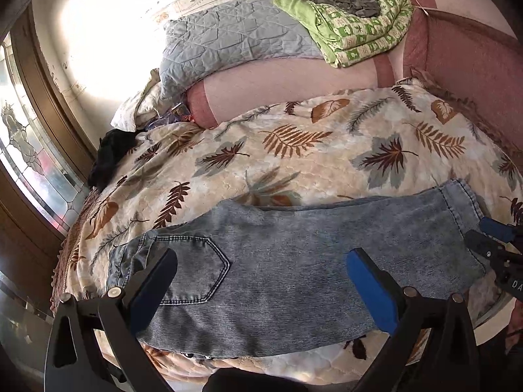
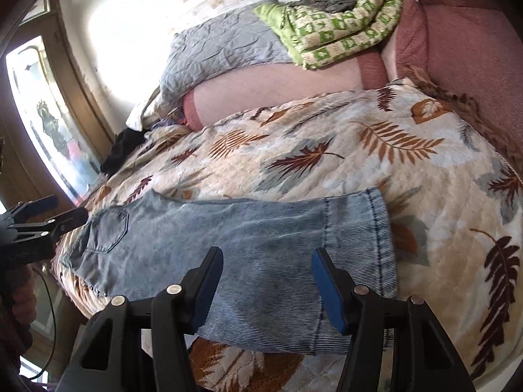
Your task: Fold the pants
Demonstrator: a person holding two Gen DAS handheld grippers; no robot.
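At the far left of both views stands a brown wooden door with patterned leaded glass (image 1: 29, 160), bright with daylight. Next to it, a crumpled black garment (image 1: 109, 156) lies at the edge of the bed, whose cream quilted bedspread printed with brown and grey leaves (image 1: 294, 150) fills the middle of each picture.

The faded light-blue denim pants (image 1: 278, 261) lie flat across the near part of the bedspread, folded lengthwise with one leg over the other. The waist and a stitched back pocket (image 1: 196, 268) are to the left; the hemmed cuff (image 2: 376, 228) is to the right.

The left claw (image 1: 261, 281) hovers over the pocket end with its blue-padded fingers (image 1: 369, 287) wide apart, holding nothing. Only the left wrist view shows the pocket stitching close up, with the other tool just entering at its right edge.

The right claw (image 2: 266, 281) hangs above the lower leg near the cuff, its fingers also spread and empty. Only the right wrist view shows the whole cuff and the bedspread beyond it, and it catches the left claw from the side at its left edge.

Behind, a grey quilted blanket (image 1: 235, 42) rests on a pink bolster pillow (image 1: 294, 81), with a folded green-and-cream patterned blanket (image 1: 359, 29) to its right, against a dusty-pink upholstered headboard (image 1: 474, 65).
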